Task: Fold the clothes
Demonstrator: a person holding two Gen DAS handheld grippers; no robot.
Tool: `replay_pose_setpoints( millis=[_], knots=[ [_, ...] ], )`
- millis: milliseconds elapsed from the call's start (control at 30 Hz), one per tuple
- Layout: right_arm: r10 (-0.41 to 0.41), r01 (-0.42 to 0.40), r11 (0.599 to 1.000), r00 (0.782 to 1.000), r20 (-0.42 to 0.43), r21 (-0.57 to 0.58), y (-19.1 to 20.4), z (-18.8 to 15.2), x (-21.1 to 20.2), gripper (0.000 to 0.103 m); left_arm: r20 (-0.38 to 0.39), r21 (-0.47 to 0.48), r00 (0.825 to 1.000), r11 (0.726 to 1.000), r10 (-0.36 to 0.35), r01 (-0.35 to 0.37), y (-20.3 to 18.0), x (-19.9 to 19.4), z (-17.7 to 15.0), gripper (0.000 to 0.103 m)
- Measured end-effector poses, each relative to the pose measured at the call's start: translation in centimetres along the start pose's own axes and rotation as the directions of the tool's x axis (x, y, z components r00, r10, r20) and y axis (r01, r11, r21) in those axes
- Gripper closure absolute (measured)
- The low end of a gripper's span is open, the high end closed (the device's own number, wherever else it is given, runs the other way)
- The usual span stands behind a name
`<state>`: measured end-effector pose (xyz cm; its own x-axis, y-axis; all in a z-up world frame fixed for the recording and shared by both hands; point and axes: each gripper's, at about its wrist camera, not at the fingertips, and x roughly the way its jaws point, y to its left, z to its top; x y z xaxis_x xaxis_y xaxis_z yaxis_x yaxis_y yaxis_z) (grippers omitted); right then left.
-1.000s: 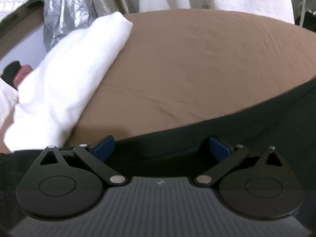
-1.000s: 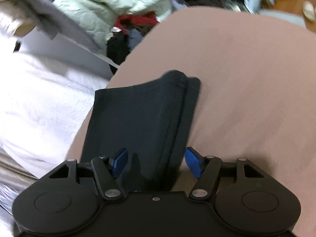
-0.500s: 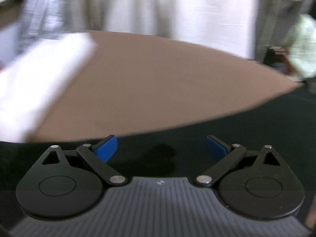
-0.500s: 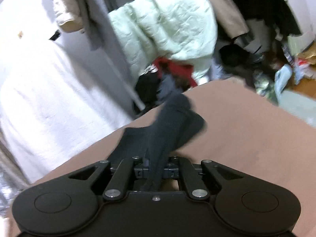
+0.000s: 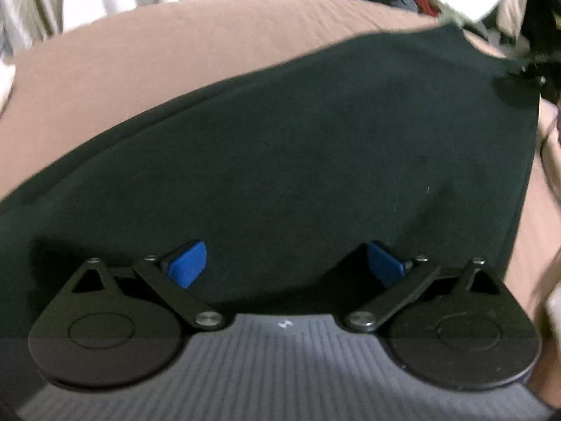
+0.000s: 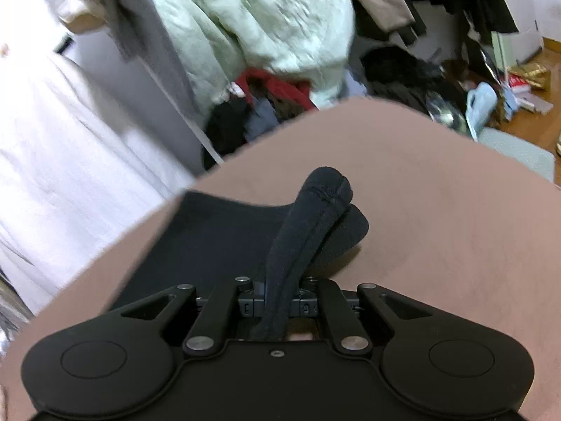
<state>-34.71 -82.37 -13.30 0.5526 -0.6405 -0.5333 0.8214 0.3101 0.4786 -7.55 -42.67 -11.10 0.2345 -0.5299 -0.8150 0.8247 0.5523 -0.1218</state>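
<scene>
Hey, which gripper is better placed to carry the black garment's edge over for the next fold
Right. The right gripper is already shut on a bunched edge of the black garment, lifted off the brown surface. The left gripper is open, holding nothing, with the cloth flat beyond it.

Left hand-held gripper (image 5: 285,263): jaws spread wide, with the two blue pads (image 5: 187,263) well apart and nothing between them. The linkage arms angle outward from their pivot screws. The unit is held low and tilted forward over the dark garment (image 5: 315,147); whether the pads touch it cannot be determined.

Right hand-held gripper (image 6: 280,300): jaws drawn fully together, linkage arms converging toward the centre. A bunched, seamed edge of the dark garment is clamped between them and stands up in front of the jaws. The pads are hidden by the fabric.
</scene>
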Motion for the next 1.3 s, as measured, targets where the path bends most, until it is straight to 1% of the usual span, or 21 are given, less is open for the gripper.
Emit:
replay_pose_setpoints(
  millis=[67, 100, 167, 267, 400, 467, 533, 567, 600, 700, 833, 867, 900, 933, 967, 1033, 1100, 1133, 1200, 1233, 1300],
  knots=[
    [0.003, 0.002, 0.993, 0.999, 0.049, -0.116, 2.9, 0.4, -1.9, 0.095, 0.056, -0.072, 0.997, 0.996, -0.053, 0.057, 1.4, -2.0, 0.3, 0.005],
    [-0.021, 0.038, 0.970, 0.997, 0.076, -0.238, 5.4, 0.1, -2.8, 0.095, 0.090, -0.101, 0.994, 0.992, -0.062, 0.071, 2.4, -3.2, 0.5, 0.005],
    [-0.015, 0.066, 0.899, 0.993, 0.118, -0.434, 10.2, -1.2, -4.3, 0.095, 0.135, -0.142, 0.990, 0.989, -0.030, 0.049, 4.4, -5.4, 1.1, 0.005],
    [0.127, -0.053, 0.822, 0.988, 0.092, -0.567, 15.1, -3.6, -7.7, 0.095, 0.187, -0.183, 0.982, 0.982, 0.001, 0.034, 7.1, -8.2, 1.2, 0.005],
    [0.302, -0.196, 0.670, 0.953, 0.021, -0.716, 21.3, -6.9, -12.3, 0.095, 0.238, -0.226, 0.970, 0.969, -0.041, 0.097, 10.3, -10.5, 0.5, 0.005],
    [0.357, -0.260, 0.597, 0.933, -0.038, -0.759, 22.9, -9.1, -15.1, 0.095, 0.253, -0.250, 0.967, 0.964, -0.022, 0.088, 11.2, -10.6, -0.1, 0.005],
    [0.377, -0.315, 0.525, 0.919, -0.116, -0.791, 23.9, -11.9, -16.9, 0.095, 0.238, -0.285, 0.971, 0.953, -0.036, 0.106, 12.0, -9.4, -0.8, 0.005],
    [0.371, -0.334, 0.484, 0.915, -0.155, -0.809, 24.2, -13.5, -17.2, 0.095, 0.228, -0.307, 0.972, 0.944, -0.052, 0.122, 12.4, -8.6, -1.3, 0.005],
    [0.344, -0.334, 0.434, 0.920, -0.189, -0.837, 24.4, -15.2, -16.9, 0.095, 0.213, -0.343, 0.974, 0.928, -0.075, 0.146, 13.0, -7.5, -2.0, 0.005],
    [0.247, -0.341, 0.273, 0.928, -0.277, -0.900, 24.8, -20.5, -16.0, 0.094, 0.160, -0.461, 0.974, 0.861, -0.160, 0.216, 14.3, -4.0, -2.8, 0.005],
    [0.095, -0.366, 0.046, 0.928, -0.361, -0.929, 25.4, -27.6, -14.8, 0.094, 0.169, -0.477, 0.977, 0.856, -0.133, 0.199, 14.2, -2.6, -2.4, 0.006],
    [0.066, -0.373, 0.009, 0.926, -0.371, -0.928, 25.5, -28.8, -14.6, 0.094, 0.170, -0.468, 0.979, 0.865, -0.114, 0.182, 14.1, -2.7, -2.2, 0.006],
    [0.066, -0.378, 0.020, 0.924, -0.376, -0.926, 25.3, -28.8, -14.4, 0.094, 0.168, -0.459, 0.981, 0.874, -0.093, 0.161, 13.9, -2.7, -2.1, 0.006],
    [0.078, -0.386, 0.051, 0.921, -0.382, -0.921, 25.4, -28.2, -14.5, 0.094, 0.166, -0.454, 0.983, 0.878, -0.082, 0.150, 13.8, -2.8, -2.1, 0.006],
    [0.106, -0.388, 0.086, 0.919, -0.379, -0.918, 25.5, -27.2, -15.1, 0.094, 0.163, -0.451, 0.984, 0.881, -0.074, 0.141, 13.8, -2.8, -2.1, 0.006],
    [0.200, -0.389, 0.156, 0.913, -0.356, -0.908, 25.7, -24.8, -17.1, 0.094, 0.158, -0.463, 0.983, 0.873, -0.089, 0.153, 13.9, -3.2, -2.4, 0.006],
    [0.305, -0.429, 0.243, 0.885, -0.351, -0.870, 25.3, -21.8, -19.0, 0.094, 0.162, -0.482, 0.979, 0.856, -0.121, 0.186, 14.3, -3.3, -2.9, 0.006],
    [0.346, -0.464, 0.269, 0.864, -0.365, -0.844, 24.8, -20.6, -19.6, 0.094, 0.165, -0.490, 0.977, 0.848, -0.135, 0.200, 14.4, -3.2, -3.0, 0.006],
    [0.383, -0.533, 0.292, 0.826, -0.413, -0.794, 23.7, -18.8, -20.2, 0.094, 0.163, -0.484, 0.978, 0.853, -0.129, 0.193, 14.2, -3.1, -2.9, 0.006],
    [0.376, -0.554, 0.295, 0.816, -0.439, -0.778, 23.2, -18.5, -20.0, 0.094, 0.162, -0.478, 0.979, 0.859, -0.120, 0.185, 14.1, -3.0, -2.8, 0.006],
    [0.333, -0.591, 0.272, 0.799, -0.502, -0.760, 22.6, -18.7, -19.1, 0.093, 0.156, -0.457, 0.983, 0.874, -0.101, 0.163, 13.7, -2.8, -2.8, 0.006]
  ],
)
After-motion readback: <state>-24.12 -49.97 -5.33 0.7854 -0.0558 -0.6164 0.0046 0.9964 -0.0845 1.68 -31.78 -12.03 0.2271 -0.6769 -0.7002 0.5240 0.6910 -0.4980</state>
